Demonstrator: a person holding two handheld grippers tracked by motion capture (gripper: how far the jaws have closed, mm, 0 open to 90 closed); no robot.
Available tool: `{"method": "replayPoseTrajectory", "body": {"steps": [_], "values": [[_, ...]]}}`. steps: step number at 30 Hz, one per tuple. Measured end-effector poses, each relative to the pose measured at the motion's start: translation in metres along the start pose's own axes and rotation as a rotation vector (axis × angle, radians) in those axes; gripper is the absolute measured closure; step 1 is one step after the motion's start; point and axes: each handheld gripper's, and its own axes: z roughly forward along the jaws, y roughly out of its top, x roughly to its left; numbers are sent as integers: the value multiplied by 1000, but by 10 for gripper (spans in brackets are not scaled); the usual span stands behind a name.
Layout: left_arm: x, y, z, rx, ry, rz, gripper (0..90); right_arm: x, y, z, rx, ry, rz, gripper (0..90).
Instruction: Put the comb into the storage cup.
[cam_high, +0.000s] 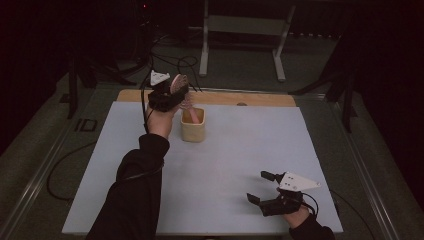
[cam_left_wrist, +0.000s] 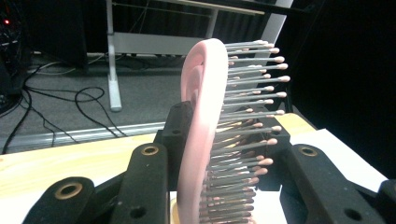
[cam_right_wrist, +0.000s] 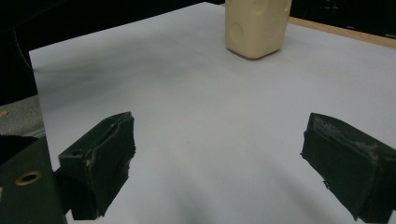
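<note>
White table (cam_high: 225, 165), unlabelled pink hairbrush (cam_left_wrist: 205, 135)

Pink hairbrush (cam_left_wrist: 201, 135), its pale grey bristles tipped in pink. Cream-yellow cup (cam_high: 193, 125), plain, no pattern. The surface (cam_high: 225, 165) is pale blue-white with a light wood strip along the far edge. Black jaws on both grippers, and a white plate on the right gripper (cam_high: 270, 192).

Hairbrush (cam_high: 179, 85) in left tool (cam_high: 170, 95), handle inside cup (cam_high: 193, 131), right tool (cam_high: 266, 189) near front edge
</note>
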Motion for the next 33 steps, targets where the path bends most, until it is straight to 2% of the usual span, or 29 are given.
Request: {"method": "replayPoseTrajectory", "body": {"steps": [7,18,33], "values": [[1,-8,5,11,-3,-6,653,0,0,0,-1,1,-1,91],[10,-21,14,28,-8,-53,653,-1,0,0,0,0,2,91],[16,-31,19,38,-21,-89,653,0,0,0,-1,1,4,91]]}}
